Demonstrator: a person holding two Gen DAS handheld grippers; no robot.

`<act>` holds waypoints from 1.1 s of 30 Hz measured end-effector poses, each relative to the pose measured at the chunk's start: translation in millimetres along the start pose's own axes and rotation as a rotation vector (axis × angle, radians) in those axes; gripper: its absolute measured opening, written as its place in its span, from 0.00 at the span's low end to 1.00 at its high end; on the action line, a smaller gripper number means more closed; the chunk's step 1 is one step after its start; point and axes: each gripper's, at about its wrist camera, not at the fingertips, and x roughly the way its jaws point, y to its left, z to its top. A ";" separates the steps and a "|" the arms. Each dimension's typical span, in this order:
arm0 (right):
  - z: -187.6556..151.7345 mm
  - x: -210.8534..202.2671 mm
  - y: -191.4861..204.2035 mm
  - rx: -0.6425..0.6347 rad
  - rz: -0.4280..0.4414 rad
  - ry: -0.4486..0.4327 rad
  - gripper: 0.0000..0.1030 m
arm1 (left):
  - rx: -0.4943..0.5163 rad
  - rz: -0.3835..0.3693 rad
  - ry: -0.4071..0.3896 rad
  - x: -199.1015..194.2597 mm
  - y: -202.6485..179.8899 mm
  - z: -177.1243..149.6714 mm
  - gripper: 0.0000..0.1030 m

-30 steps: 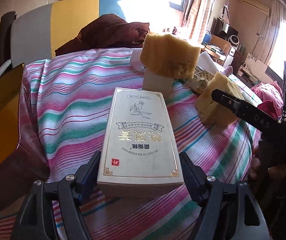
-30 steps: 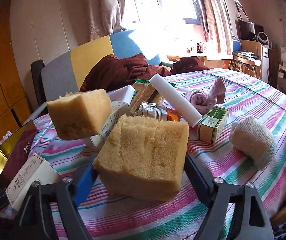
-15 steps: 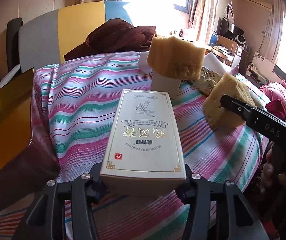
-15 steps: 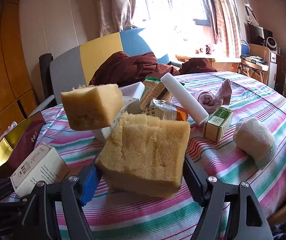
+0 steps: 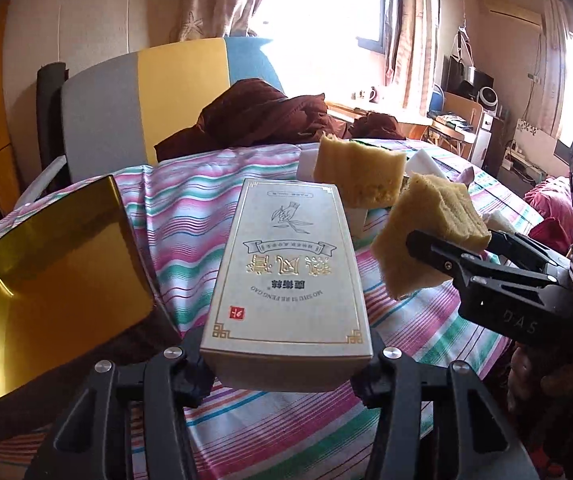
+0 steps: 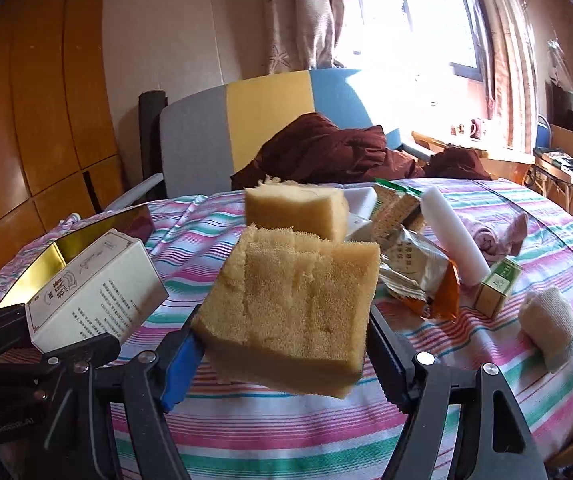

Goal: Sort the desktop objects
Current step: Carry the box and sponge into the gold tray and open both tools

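Two sponges point(image 6: 290, 304), one white box point(image 5: 286, 276), both gripped

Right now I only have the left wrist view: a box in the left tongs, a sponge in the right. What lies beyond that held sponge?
Observer: A foil snack packet lies behind the sponge, to its right.
Operator: Any other boxes there?
Observer: A small green box sits right of the packet, beside a white tube.
Operator: How do the right tongs grip?
Observer: Both fingers pinch the sponge's sides; one finger wears a blue pad.
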 end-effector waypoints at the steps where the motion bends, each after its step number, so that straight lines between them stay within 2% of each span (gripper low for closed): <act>1: 3.7 0.3 6.9 -0.013 0.020 -0.002 0.73 | -0.010 0.007 -0.003 -4.8 6.1 1.4 0.52; 4: 16.7 4.2 31.9 -0.053 0.096 -0.006 0.74 | -0.056 0.030 -0.013 -19.7 31.0 5.4 0.52; 8: 38.5 21.2 71.4 -0.099 0.212 0.019 0.74 | -0.119 0.104 -0.026 -35.0 78.6 10.9 0.52; 12: 63.1 43.2 117.5 -0.148 0.330 0.060 0.74 | -0.180 0.190 -0.005 -35.9 133.1 12.6 0.52; 18: 93.8 86.3 187.2 -0.228 0.442 0.159 0.74 | -0.271 0.319 0.027 -37.2 214.9 15.3 0.52; 23: 111.6 144.6 233.3 -0.239 0.465 0.306 0.74 | -0.333 0.345 0.090 -15.8 264.2 15.6 0.52; 26: 115.8 182.6 254.6 -0.242 0.442 0.400 0.74 | -0.387 0.340 0.117 -3.0 287.7 15.2 0.52; 33: 111.4 240.0 294.9 -0.298 0.365 0.477 0.74 | -0.474 0.355 0.176 20.8 326.4 14.9 0.52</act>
